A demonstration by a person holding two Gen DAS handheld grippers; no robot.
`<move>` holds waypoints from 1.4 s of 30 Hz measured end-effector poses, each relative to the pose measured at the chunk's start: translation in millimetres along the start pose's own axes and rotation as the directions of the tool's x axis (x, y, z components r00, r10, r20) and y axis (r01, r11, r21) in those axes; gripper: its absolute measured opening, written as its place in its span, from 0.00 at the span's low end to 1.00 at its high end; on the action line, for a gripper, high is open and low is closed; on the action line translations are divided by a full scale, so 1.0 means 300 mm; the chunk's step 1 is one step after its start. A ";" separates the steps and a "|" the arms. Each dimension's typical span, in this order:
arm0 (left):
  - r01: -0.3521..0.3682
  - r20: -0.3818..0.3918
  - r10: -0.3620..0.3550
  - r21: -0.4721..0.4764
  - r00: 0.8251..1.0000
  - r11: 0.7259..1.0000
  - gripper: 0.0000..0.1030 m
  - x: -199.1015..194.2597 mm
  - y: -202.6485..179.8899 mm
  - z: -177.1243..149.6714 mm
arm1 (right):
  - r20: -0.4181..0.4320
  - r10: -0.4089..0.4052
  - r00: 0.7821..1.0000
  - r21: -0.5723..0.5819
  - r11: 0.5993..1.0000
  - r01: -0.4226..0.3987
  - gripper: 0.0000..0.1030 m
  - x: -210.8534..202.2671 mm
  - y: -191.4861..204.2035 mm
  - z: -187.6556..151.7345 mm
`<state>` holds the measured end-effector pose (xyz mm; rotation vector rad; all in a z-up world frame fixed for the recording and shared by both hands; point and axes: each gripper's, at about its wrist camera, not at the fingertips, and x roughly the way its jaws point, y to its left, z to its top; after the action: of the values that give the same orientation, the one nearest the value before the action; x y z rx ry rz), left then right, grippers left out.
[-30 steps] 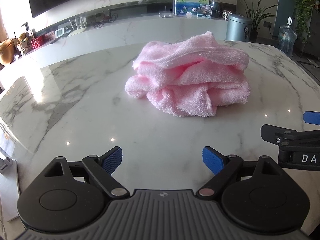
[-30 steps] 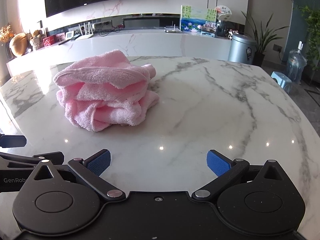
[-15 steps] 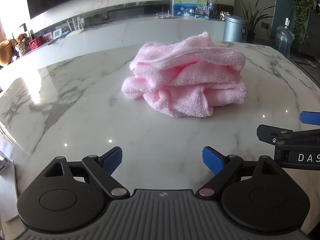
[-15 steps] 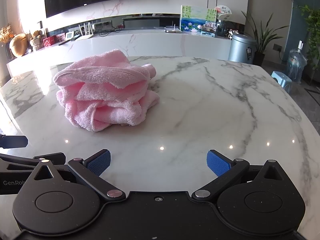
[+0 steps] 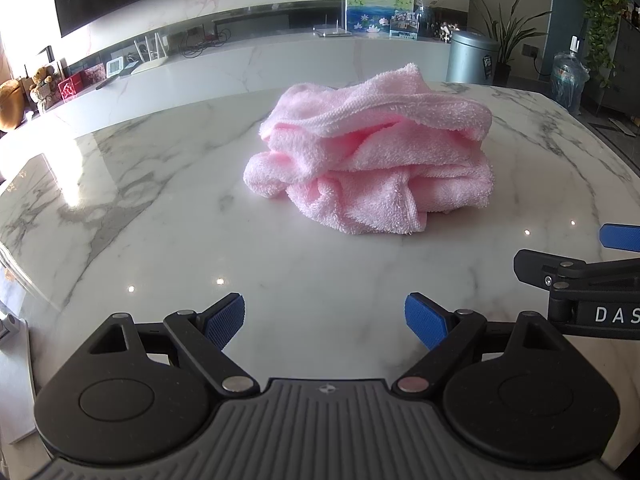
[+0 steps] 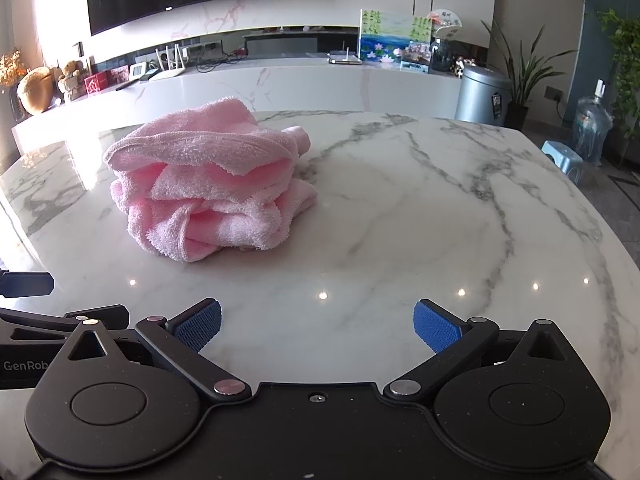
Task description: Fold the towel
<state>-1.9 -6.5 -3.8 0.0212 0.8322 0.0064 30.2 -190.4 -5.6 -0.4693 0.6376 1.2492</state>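
A pink towel (image 5: pixel 376 160) lies in a crumpled heap on the white marble table (image 5: pixel 160 208). In the right wrist view the towel (image 6: pixel 212 184) sits left of centre. My left gripper (image 5: pixel 325 320) is open and empty, above the table short of the towel. My right gripper (image 6: pixel 316 324) is open and empty too, short of the towel and to its right. The right gripper's side shows at the right edge of the left wrist view (image 5: pixel 580 280). The left gripper's side shows at the left edge of the right wrist view (image 6: pixel 28 284).
Behind the table runs a long white counter (image 6: pixel 280 84) with small items. A grey bin (image 6: pixel 482 94), plants (image 6: pixel 524 68), a water bottle (image 6: pixel 592 128) and a blue stool (image 6: pixel 562 158) stand beyond the table's far right edge.
The left gripper has drawn slightly nearer the towel and turned a little, so the towel sits more central. The right gripper has hardly moved. Both stay open.
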 end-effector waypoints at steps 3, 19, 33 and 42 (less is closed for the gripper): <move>0.000 0.000 0.000 -0.001 1.000 1.000 0.85 0.000 0.001 -0.001 | -0.001 0.001 1.000 0.000 1.000 -0.001 1.00 0.000 0.000 0.000; -0.002 -0.004 0.002 0.001 1.000 1.000 0.85 0.005 0.006 -0.002 | -0.008 0.011 1.000 -0.004 1.000 -0.011 1.00 0.007 0.000 -0.002; -0.002 -0.006 0.002 0.000 1.000 1.000 0.85 0.003 0.007 -0.007 | -0.013 0.017 1.000 -0.012 1.000 -0.017 1.00 0.010 0.004 -0.006; -0.003 -0.010 0.003 0.001 1.000 1.000 0.85 0.008 0.006 -0.006 | -0.015 0.021 1.000 -0.014 1.000 -0.021 1.00 0.012 0.003 -0.006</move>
<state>-1.7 -4.6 -6.6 0.0230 0.8418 0.0094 29.7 -188.9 -9.4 -0.4854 0.6476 1.2718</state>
